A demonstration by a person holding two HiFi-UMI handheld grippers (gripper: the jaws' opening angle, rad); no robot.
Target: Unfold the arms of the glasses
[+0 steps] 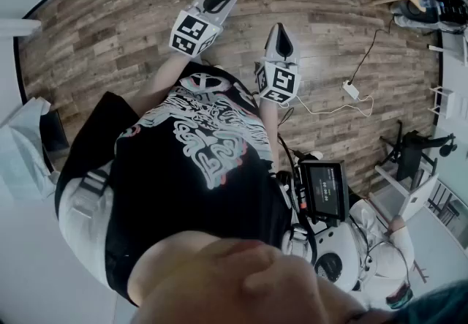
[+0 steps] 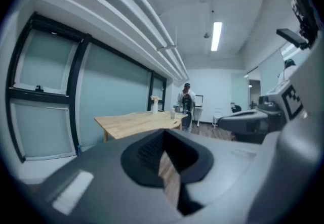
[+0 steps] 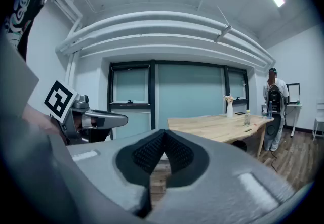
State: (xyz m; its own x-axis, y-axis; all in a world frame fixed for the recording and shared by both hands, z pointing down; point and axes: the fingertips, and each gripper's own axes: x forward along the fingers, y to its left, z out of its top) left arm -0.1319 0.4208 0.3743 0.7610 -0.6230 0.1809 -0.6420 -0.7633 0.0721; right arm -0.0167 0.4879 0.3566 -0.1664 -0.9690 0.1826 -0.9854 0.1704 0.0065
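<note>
Glasses: showing in no view | left gripper (image 1: 219,2): jaws pressing together, holding nothing | right gripper (image 1: 282,42): jaws pressing together, holding nothing | tabletop (image 3: 223,126): standing beyond both jaws

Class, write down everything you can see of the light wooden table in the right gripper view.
The table has a pale, wood-looking top with a curved edge, level on wooden legs. It stands on the plank floor before the tall glazed wall. Toward its far end stand a small white vase with flowers and a clear bottle; a small dark item lies near them. A person stands just past that end.
</note>
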